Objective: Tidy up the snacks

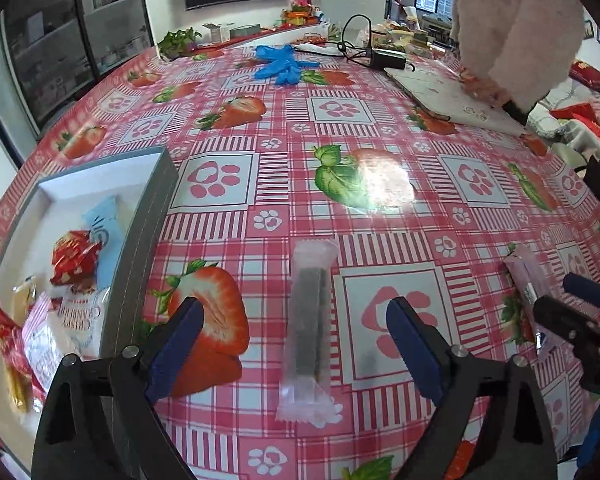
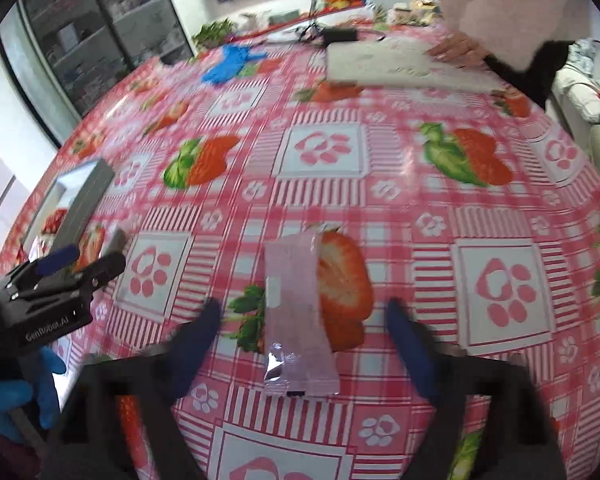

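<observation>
Between wide-open tool (image 1: 294, 330) fingers: snack bar (image 1: 309, 320)

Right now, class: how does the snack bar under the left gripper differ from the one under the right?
The dark bar shows through a clear wrapper; the pink bar has a pale pink, mostly opaque wrapper. The dark bar lies nearer the grey box; the pink bar lies farther away. Both lie flat between open jaws, ungripped.

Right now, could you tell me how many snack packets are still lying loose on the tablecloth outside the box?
2: a clear packet between the left gripper's open jaws, and a pink packet between the right gripper's.
</observation>
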A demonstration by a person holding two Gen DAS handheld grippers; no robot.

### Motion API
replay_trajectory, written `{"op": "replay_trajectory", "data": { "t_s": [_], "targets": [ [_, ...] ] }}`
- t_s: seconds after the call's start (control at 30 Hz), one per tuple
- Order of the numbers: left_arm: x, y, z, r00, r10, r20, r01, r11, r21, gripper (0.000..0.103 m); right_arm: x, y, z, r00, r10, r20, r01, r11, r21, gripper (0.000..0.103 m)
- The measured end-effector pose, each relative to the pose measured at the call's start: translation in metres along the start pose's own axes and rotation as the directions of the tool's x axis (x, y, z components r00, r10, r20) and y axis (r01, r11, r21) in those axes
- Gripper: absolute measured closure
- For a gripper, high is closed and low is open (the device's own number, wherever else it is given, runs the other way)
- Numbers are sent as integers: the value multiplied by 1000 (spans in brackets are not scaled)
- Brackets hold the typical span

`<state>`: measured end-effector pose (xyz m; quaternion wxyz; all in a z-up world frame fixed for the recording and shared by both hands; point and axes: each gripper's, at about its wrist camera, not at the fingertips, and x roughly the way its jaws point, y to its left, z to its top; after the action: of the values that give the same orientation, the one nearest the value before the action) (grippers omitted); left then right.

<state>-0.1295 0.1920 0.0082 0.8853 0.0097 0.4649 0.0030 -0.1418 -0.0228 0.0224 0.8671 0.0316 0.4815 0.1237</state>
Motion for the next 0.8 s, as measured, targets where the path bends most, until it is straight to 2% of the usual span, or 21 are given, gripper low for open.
{"op": "replay_trajectory", "data": {
  "t_s": [0.1,0.17,0.23,0.33,0.43,0.8],
  "targets": [
    [17,-1,1,999,23,-25,-23,1000,10,5,5,4,5,1000,-18,-4,18,1000,-16,15],
    [21,2,0,1000,-5,-7,5,1000,-19,1,16,6,7,999,-32,-24,32,999,-15,15],
    [21,3,-1,1000,-13,8,13,1000,-25,0,22,14,6,998,-59,-13,58,998,-33,2],
    [22,3,-1,1000,-17,12,17,1000,-22,0,31,31,0,989,-145,14,146,982,-119,0],
    [22,3,-1,1000,-17,12,17,1000,-22,0,30,32,-3,993,-112,45,117,984,-135,0],
    [22,2,-1,1000,-17,12,18,1000,-21,0,30,32,-4,992,-115,54,121,984,-133,0]
  ]
}}
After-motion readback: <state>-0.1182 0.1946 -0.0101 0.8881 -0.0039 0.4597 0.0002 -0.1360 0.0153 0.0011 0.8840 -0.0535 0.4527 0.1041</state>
